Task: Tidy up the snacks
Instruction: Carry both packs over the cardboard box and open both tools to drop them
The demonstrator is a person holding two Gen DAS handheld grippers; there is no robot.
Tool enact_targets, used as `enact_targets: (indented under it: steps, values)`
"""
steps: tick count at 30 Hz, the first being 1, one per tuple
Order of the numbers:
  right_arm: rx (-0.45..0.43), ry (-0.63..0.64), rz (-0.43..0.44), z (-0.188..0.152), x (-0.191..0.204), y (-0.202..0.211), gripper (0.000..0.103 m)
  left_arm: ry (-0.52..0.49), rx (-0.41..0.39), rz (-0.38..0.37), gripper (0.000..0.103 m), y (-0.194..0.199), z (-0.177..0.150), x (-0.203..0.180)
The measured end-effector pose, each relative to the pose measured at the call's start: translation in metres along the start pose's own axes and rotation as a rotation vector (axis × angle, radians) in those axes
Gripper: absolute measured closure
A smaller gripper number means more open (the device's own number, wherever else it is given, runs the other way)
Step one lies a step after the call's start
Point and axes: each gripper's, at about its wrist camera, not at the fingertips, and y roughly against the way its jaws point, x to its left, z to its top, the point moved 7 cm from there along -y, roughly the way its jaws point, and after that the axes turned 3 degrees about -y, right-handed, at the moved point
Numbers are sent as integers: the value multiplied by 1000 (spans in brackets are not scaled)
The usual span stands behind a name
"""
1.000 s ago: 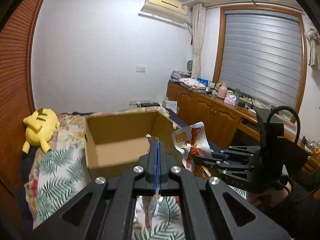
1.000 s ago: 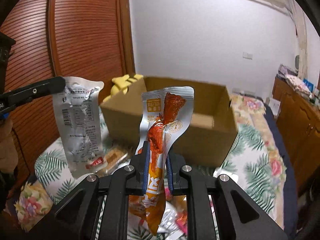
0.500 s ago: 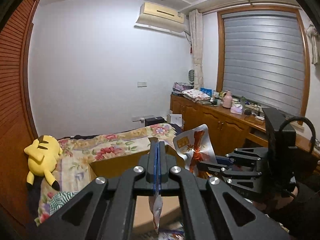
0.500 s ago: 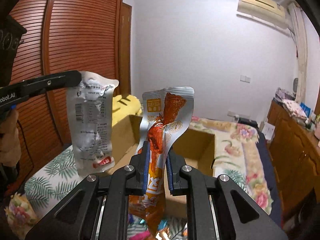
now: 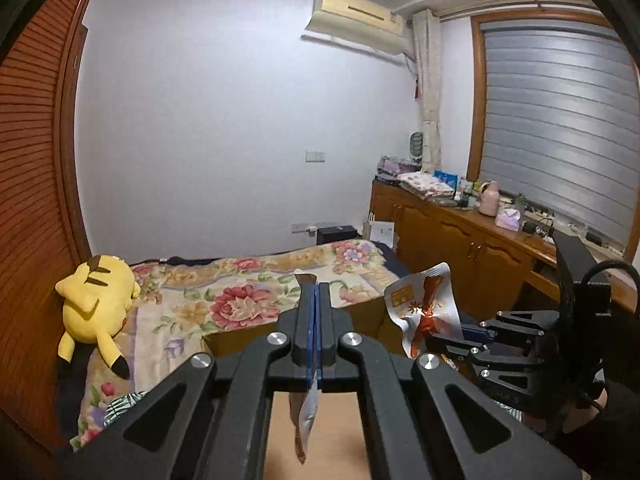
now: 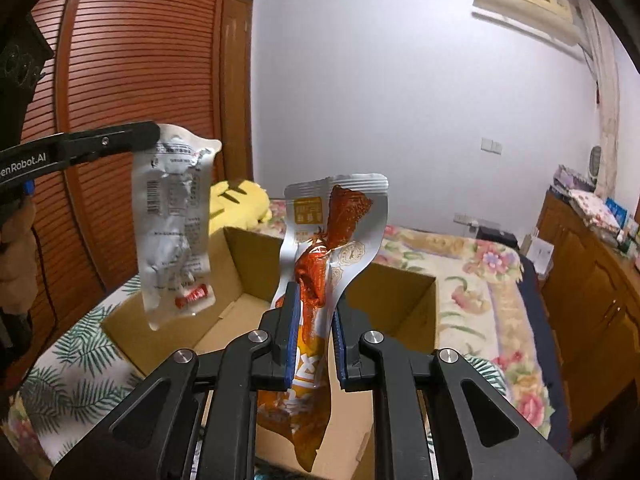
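Note:
My left gripper (image 5: 315, 292) is shut on a silver snack packet (image 5: 306, 412), seen edge-on below its fingers; the right wrist view shows that packet (image 6: 172, 236) hanging from the left gripper (image 6: 148, 136) above the box's left side. My right gripper (image 6: 314, 300) is shut on an orange-and-silver snack packet (image 6: 332, 236), upright over the open cardboard box (image 6: 404, 292). The same packet (image 5: 424, 308) and right gripper (image 5: 432, 344) show at the right of the left wrist view. The box (image 5: 240, 338) sits on the bed, its inside looking empty.
The bed has a floral blanket (image 5: 248, 280) and a leaf-print sheet (image 6: 80, 364). A yellow plush toy (image 5: 96, 300) lies by the wooden wardrobe doors (image 6: 132, 80). A wooden cabinet (image 5: 460, 240) with clutter runs along the right wall.
Both grippers have risen and moved forward with their packets, from in front of the box to over its opening. Both stay shut on their packets.

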Motion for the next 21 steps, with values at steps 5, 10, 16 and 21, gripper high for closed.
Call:
enact_targets:
  steps: [5,10,16,21]
  values:
    - [37,0,-18,-8,2,-23,91,11,58,-3,103,-22,-25,2]
    - [86,7,-37,-23,3,-37,91,0,115,-16,103,-35,-48,-6]
    - [132,30,-51,-40,11,-44,91,-24,130,-29,103,-34,-57,-22]
    - [165,42,-55,-51,17,-48,90,-42,143,-33,103,-31,-61,-30]
